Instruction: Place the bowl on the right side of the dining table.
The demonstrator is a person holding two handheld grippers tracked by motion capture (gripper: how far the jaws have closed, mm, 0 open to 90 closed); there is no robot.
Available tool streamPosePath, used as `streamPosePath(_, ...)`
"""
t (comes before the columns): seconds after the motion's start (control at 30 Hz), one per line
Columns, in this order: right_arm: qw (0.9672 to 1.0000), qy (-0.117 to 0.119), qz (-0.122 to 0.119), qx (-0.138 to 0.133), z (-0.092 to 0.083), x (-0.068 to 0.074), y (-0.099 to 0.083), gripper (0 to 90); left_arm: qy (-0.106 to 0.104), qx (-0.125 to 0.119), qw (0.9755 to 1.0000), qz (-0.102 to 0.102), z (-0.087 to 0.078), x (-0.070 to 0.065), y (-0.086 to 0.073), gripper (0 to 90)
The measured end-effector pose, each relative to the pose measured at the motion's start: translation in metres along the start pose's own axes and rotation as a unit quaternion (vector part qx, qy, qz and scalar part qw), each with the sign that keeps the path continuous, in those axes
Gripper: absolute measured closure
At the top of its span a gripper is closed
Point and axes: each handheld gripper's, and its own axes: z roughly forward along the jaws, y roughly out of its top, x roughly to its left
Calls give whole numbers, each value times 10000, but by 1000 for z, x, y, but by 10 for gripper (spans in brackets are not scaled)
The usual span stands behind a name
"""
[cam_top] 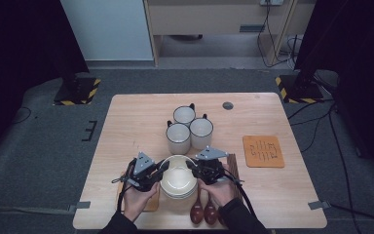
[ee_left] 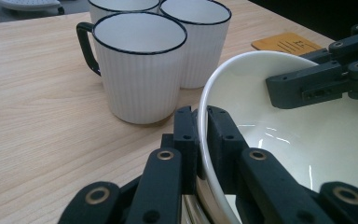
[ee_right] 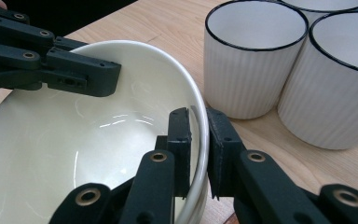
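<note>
On the wooden table [cam_top: 126,122], the left gripper [ee_left: 203,135] and right gripper [ee_right: 198,140] each pinched opposite rims of the cream bowl [cam_top: 177,178], near three mugs [cam_top: 190,129].

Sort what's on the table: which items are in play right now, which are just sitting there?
In play:
- top bowl, its rim clamped on opposite sides
- left gripper
- right gripper
- bowl stack under it

Lying about:
- three mugs
- orange mat
- wooden spoons
- wooden board, partly hidden
</note>
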Motion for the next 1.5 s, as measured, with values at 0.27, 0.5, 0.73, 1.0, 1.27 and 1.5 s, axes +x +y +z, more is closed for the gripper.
streamPosePath(0.27,10000,-38,17,30,0,1,1,823,14,4,10000,26,0,0,0,824)
streamPosePath(0.5,10000,-22,39,58,1,0,2,827,8,1,10000,24,0,0,0,824)
streamPosePath(0.73,10000,-66,-16,52,0,1,3,829,-4,-13,10000,18,0,0,-1,823)
streamPosePath(1.0,9999,-109,-57,31,0,3,3,830,-36,-50,10000,18,0,1,-1,821)
streamPosePath(1.27,9995,-200,-229,-36,-5,6,8,831,-55,-188,9998,25,-3,0,1,821)
streamPosePath(1.5,9995,-204,-243,-83,-6,6,8,831,-155,-104,9998,-104,0,2,-1,779)
